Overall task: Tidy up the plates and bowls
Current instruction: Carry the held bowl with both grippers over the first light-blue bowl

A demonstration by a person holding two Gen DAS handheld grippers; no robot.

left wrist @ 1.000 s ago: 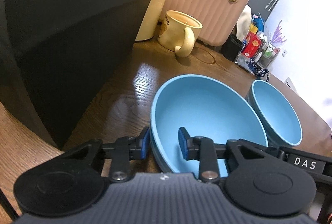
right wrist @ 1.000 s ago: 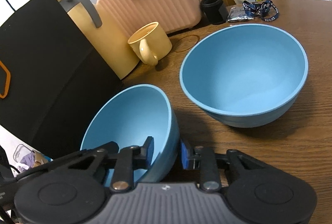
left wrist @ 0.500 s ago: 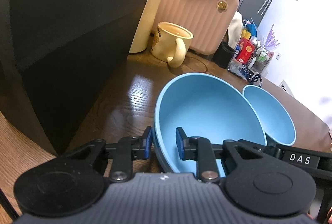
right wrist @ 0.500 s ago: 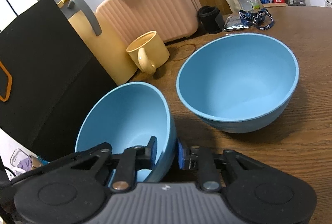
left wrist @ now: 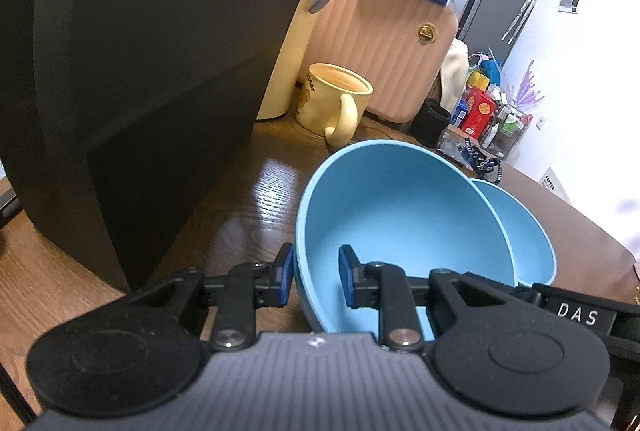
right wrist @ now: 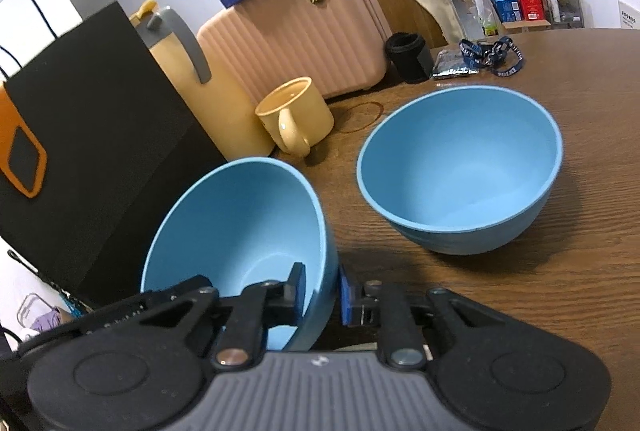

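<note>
A blue bowl [left wrist: 400, 223] is held from two sides. My left gripper [left wrist: 316, 271] is shut on its left rim, one pad outside and one inside. My right gripper [right wrist: 322, 291] is shut on the opposite rim of the same blue bowl [right wrist: 240, 227], which tilts a little above the wooden table [right wrist: 520, 291]. A second blue bowl [right wrist: 460, 167] stands upright on the table to the right, apart from the held one. In the left wrist view that second bowl [left wrist: 524, 239] peeks out behind the held bowl.
A yellow mug [right wrist: 296, 115] stands behind the bowls. A black paper bag [right wrist: 92, 135] rises close on the left, with a yellow jug [right wrist: 200, 87] behind it. A pink case [right wrist: 304, 43] with a tissue pack, a black cup [right wrist: 408, 57] and a blue lanyard [right wrist: 492, 55] line the far side.
Both pairs of jaws have closed onto the bowl's rim. The bowl has risen slightly off the table and tilted, and both views have climbed with it.
</note>
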